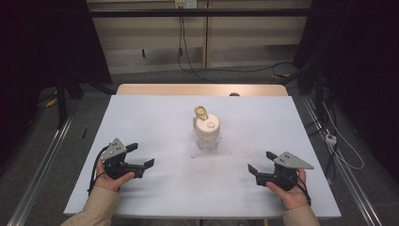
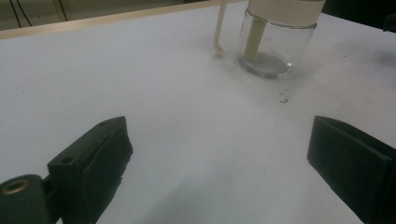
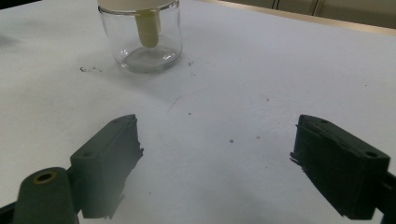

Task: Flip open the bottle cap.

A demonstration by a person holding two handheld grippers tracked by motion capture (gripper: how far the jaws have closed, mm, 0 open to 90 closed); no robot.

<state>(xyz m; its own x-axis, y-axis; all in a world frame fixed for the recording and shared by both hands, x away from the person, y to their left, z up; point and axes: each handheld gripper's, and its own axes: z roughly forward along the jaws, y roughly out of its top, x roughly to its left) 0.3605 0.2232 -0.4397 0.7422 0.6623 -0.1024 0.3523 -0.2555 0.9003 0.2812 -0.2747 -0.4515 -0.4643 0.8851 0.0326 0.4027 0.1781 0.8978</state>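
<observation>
1. Centrally, a glass jar stands upright on the white table, a little past the middle and well apart from both grippers.
2. Its cream lid sits on top, and a yellowish flip tab rises from the far left edge of that lid.
3. A thin cream handle hangs down the outside of the jar in the left gripper view, its curved end close to the tabletop.
4. Inside the clear glass, a pale cream stem reaches down from the lid and ends above the jar's bottom.
5. The left gripper lies near the near left part of the table, held in the person's left hand; its jaws stand wide apart with nothing between them and point toward the middle.
6. The right gripper lies near the near right part, held in the right hand; its jaws are likewise spread wide, empty, and aimed toward the middle.
7. In the left gripper view the jar sits far ahead and to the right of the gap between the jaws; in the right gripper view it sits far ahead and to the left.
8. Small dark specks lie on the white surface just beside the jar's base.
9. Beyond the white top, a strip of bare wooden edge shows at the table's far side.
10. Dark cables trail over the floor behind the table.
</observation>
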